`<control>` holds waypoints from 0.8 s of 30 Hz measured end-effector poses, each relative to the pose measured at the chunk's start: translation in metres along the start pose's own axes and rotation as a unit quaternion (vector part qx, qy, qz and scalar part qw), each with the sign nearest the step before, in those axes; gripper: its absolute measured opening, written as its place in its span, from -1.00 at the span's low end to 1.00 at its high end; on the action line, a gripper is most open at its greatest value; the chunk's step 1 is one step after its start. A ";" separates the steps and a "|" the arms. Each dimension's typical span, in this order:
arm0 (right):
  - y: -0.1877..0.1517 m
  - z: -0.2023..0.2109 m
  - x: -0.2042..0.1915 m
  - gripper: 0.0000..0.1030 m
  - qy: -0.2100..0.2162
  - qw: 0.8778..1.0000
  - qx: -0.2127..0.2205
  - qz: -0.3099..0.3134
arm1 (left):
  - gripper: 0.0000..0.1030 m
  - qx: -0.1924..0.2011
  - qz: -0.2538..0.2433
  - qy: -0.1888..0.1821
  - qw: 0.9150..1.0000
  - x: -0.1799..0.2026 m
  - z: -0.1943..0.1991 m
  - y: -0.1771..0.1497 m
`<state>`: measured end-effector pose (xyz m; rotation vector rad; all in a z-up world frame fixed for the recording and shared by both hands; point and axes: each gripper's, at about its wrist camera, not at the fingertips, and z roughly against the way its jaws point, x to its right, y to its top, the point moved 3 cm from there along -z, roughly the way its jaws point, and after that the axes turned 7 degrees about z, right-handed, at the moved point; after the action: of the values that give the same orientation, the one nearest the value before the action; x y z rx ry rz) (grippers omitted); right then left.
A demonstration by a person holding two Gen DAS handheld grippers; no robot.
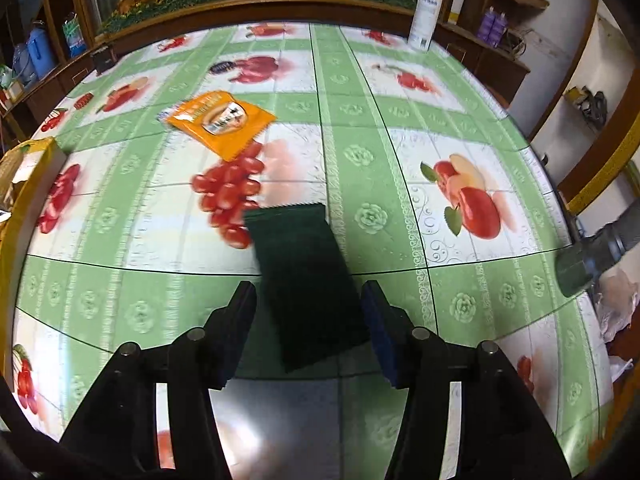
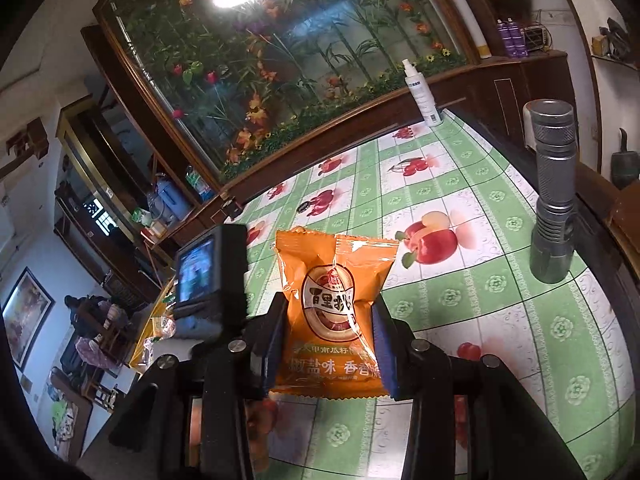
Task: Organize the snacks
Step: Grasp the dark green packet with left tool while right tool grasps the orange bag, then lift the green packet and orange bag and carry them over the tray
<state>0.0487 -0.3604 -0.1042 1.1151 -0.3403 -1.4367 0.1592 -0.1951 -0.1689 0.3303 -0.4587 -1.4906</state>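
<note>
While the left hand-held gripper (image 1: 310, 332) hangs open around the dark green flat packet (image 1: 306, 284) near the tabletop's (image 1: 400, 120) front edge, right hand-held gripper (image 2: 326, 350), clamping the orange foil snack pouch (image 2: 334, 312), should carry gently!

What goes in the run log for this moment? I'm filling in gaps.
left gripper: open over dark green packet | right gripper: shut on orange snack packet | second orange packet: on table
</note>
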 end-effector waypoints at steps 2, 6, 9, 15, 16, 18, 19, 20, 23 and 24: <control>0.000 0.003 0.005 -0.21 -0.002 1.000 -0.003 -0.002 | 0.24 0.016 0.009 0.026 0.999 0.002 -0.004 0.000; 0.001 0.010 0.017 -0.21 -0.009 1.000 0.004 -0.012 | -0.18 0.026 0.001 0.019 0.999 -0.006 -0.003 0.000; 0.001 0.011 0.019 -0.21 -0.008 1.000 0.006 -0.017 | -0.19 0.024 -0.008 0.012 1.000 -0.017 -0.001 0.000; -0.003 -0.002 0.001 -0.21 0.007 1.000 -0.001 -0.012 | -0.19 0.031 -0.010 0.012 0.999 -0.045 0.015 -0.010; -0.003 -0.004 -0.004 -0.21 0.009 1.000 -0.003 -0.008 | -0.19 0.037 -0.010 0.013 0.999 -0.050 0.020 -0.012; -0.003 -0.010 -0.015 -0.21 0.014 1.000 -0.005 -0.002 | -0.19 0.058 -0.010 0.021 0.998 -0.061 0.035 -0.012; -0.003 -0.013 -0.020 -0.21 0.019 1.000 -0.006 0.001 | -0.19 0.066 -0.010 0.023 0.998 -0.066 0.041 -0.012; -0.004 -0.016 -0.027 -0.21 0.023 1.000 -0.008 0.005 | -0.19 0.076 -0.009 0.025 0.997 -0.072 0.049 -0.012; -0.006 -0.024 -0.047 -0.21 0.036 0.999 -0.010 0.018 | -0.19 0.100 0.001 0.031 0.994 -0.091 0.070 -0.011; -0.007 -0.027 -0.055 -0.21 0.039 0.999 -0.011 0.023 | -0.19 0.109 0.004 0.034 0.993 -0.099 0.077 -0.012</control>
<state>0.0547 -0.2992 -0.0998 1.1356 -0.2921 -1.3505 0.1098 -0.0925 -0.1165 0.5482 -0.5692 -1.4199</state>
